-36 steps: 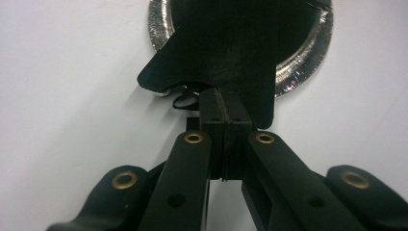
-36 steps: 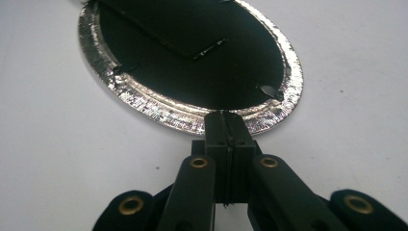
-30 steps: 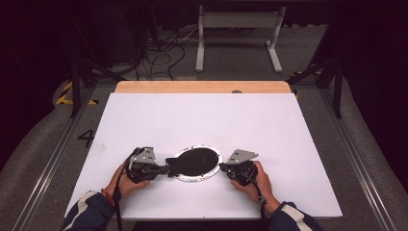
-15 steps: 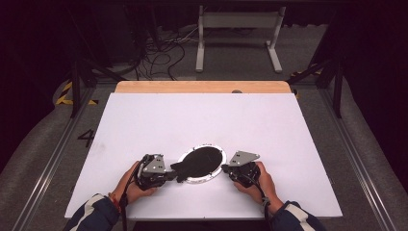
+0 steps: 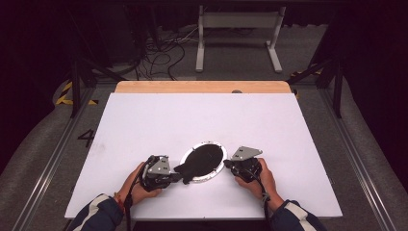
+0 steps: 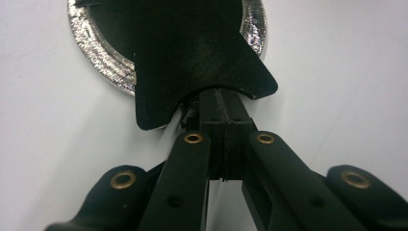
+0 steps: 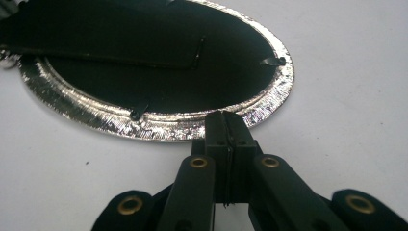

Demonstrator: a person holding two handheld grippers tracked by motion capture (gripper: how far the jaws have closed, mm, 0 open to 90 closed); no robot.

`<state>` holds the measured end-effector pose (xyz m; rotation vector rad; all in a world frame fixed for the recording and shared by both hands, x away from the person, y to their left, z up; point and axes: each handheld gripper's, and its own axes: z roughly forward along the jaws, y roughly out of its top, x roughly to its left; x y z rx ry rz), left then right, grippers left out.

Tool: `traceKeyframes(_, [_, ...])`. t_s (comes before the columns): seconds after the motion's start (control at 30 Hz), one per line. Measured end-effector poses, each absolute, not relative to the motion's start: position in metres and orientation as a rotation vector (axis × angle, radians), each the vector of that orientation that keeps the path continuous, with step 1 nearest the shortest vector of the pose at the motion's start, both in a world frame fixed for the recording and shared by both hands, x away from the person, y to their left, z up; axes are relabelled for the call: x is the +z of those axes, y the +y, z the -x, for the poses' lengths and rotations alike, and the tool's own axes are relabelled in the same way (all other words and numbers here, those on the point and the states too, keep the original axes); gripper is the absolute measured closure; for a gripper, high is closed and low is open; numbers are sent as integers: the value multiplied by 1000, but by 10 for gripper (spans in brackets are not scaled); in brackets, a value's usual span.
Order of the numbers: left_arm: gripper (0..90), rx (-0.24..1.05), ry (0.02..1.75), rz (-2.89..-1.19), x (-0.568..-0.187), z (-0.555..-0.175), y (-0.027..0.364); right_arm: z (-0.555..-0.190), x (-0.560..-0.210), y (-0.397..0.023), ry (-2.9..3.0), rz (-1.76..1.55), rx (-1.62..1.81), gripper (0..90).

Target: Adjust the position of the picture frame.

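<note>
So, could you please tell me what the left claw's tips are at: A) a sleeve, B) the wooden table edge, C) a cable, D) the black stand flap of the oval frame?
D: in the left gripper view the shut left claw meets the notch of the black flap over the silver oval frame.

Counted on the white table (image 5: pixel 144 125): one oval silver frame (image 5: pixel 219 169), rim bright in the right gripper view (image 7: pixel 159 126). One black fish-shaped back plate (image 5: pixel 202 161) is seen on it, lower centre of the high view, forked tail toward lower left (image 6: pixel 202 72). Three small clips are counted on the plate in the right gripper view. Two grippers are counted: left gripper (image 5: pixel 179 177), right gripper (image 5: pixel 227 164), jaws pressed together on both. Two hands are counted, one per gripper.
</note>
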<state>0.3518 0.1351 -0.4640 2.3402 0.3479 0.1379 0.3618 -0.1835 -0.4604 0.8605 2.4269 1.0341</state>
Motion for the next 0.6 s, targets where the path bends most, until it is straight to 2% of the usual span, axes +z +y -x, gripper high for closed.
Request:
traceKeyframes(0.4, [893,104,302,-2344,-461,-349,132,-368,-461,-183,2397,-888,1018,894])
traceKeyframes(0.47, [887,141,292,-2356,-458,-347,136,-365,-460,-183,2404,-881,1018,895])
traceKeyframes(0.6, [874,188,392,-2285,-452,-352,156,-358,-460,-181,2430,-871,1034,899])
